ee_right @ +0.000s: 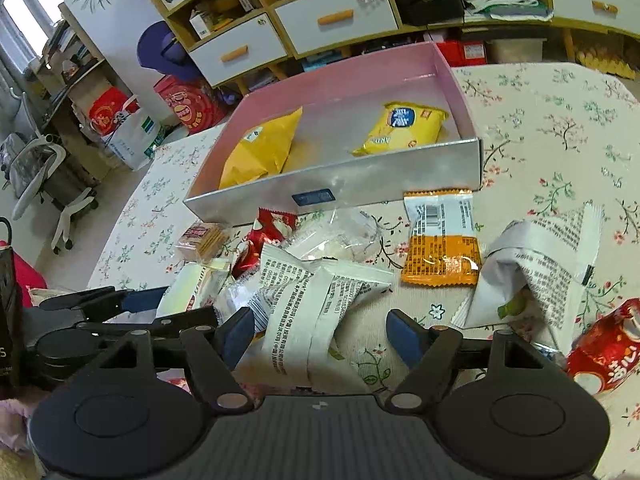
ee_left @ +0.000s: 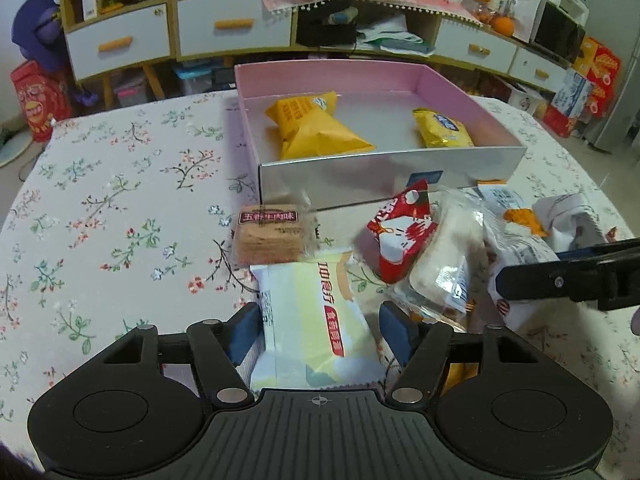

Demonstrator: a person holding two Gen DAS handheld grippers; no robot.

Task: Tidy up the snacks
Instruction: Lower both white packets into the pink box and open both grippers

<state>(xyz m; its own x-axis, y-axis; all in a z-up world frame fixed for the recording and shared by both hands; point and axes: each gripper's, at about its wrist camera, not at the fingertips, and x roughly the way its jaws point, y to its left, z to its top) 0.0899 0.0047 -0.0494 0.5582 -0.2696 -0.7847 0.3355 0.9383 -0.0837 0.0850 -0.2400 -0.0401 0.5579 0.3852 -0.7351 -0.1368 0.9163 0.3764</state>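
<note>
Before the box (ee_left: 392,178), left gripper (ee_left: 318,330) open astride pale packet (ee_left: 316,332); right gripper (ee_right: 320,334) open astride white packet (ee_right: 308,320); next: close, lift into box

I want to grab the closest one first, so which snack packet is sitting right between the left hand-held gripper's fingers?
The pale yellow packet, lengthwise between the left hand-held gripper's fingers. The brown cracker pack and red packet lie beyond its fingertips.

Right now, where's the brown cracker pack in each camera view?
Left wrist: brown cracker pack sits centre-left, just below the box's near left corner.
Right wrist: it appears small at left, below that same corner.
Shared landmark: the silver box with the pink interior.
</note>
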